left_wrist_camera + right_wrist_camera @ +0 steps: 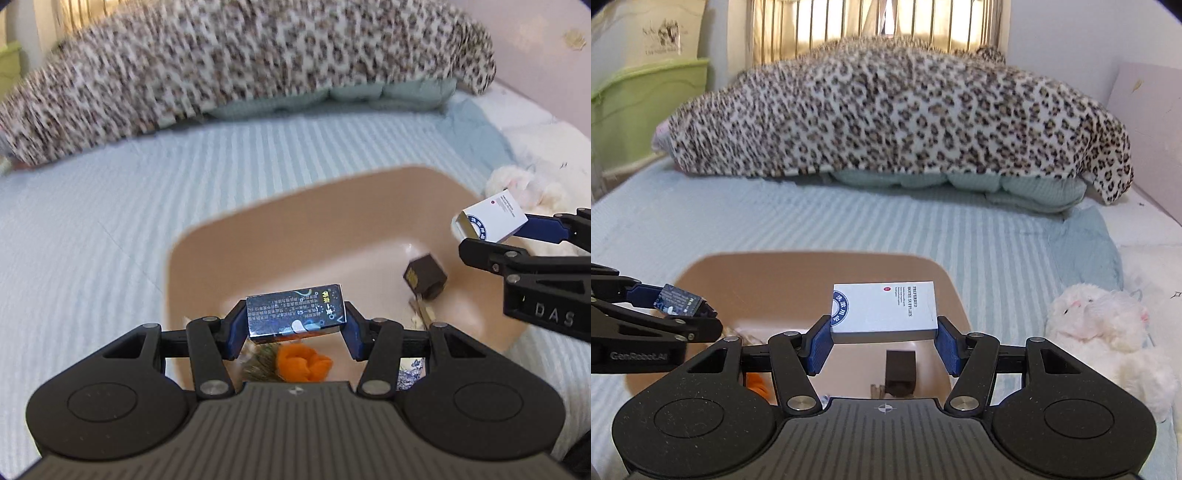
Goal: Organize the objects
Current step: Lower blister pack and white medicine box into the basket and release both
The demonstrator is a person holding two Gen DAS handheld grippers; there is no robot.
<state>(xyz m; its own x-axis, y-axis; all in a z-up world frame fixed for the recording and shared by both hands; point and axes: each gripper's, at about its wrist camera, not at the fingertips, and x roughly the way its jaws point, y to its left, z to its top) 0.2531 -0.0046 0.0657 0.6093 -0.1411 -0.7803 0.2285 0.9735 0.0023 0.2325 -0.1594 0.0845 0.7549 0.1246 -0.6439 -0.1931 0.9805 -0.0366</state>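
Left tool [295,325] level, clamping dark box [295,312]

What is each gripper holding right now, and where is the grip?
Left gripper clamps the dark blue box across its two short ends. Right gripper pinches the white box at its near side edges.

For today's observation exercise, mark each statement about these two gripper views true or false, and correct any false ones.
1. The left gripper holds a dark blue box. True.
2. The right gripper is empty. False: it grips a white box.
3. Both boxes hang above the tan basin. True.
4. The small brown box lies on the bedsheet. False: it sits inside the basin.
5. A white plush toy lies inside the basin. False: it lies on the bed beside it.
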